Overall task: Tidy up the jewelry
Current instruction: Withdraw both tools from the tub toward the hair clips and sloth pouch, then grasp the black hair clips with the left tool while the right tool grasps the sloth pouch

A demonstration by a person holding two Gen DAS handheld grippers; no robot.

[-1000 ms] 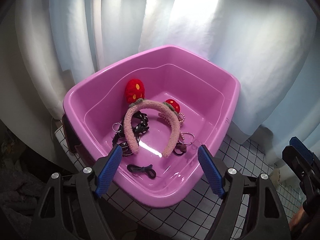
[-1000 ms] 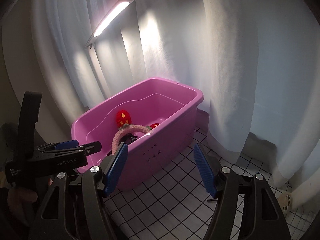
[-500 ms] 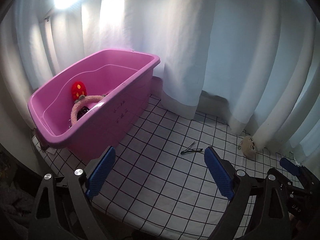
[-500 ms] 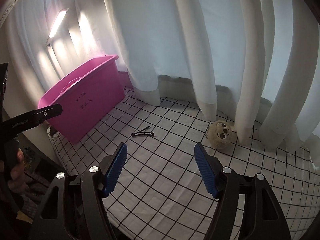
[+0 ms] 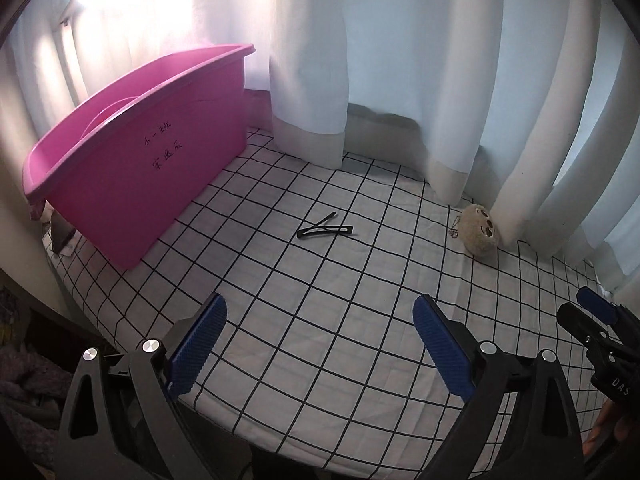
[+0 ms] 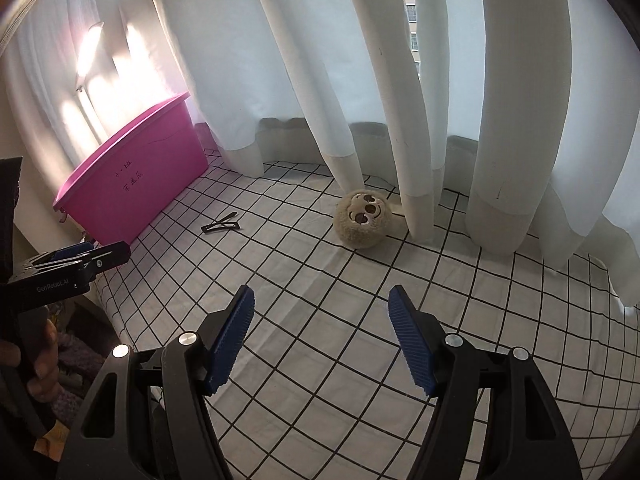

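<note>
Both grippers have swung off the pink bin to the checked cloth. Left gripper empty, jaws opening wide; right gripper moderately open, empty. Black hair clips at 12 o'clock, plush face at 1. Likely next pickup.

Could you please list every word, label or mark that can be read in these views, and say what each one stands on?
"GenRobot.AI": on the body of the left claw, seen in the right wrist view.
"DAS", cut off at the frame edge: on the right claw, seen in the left wrist view.
Handwritten characters, two rows, not surely legible: on the side of the pink bin.
</note>
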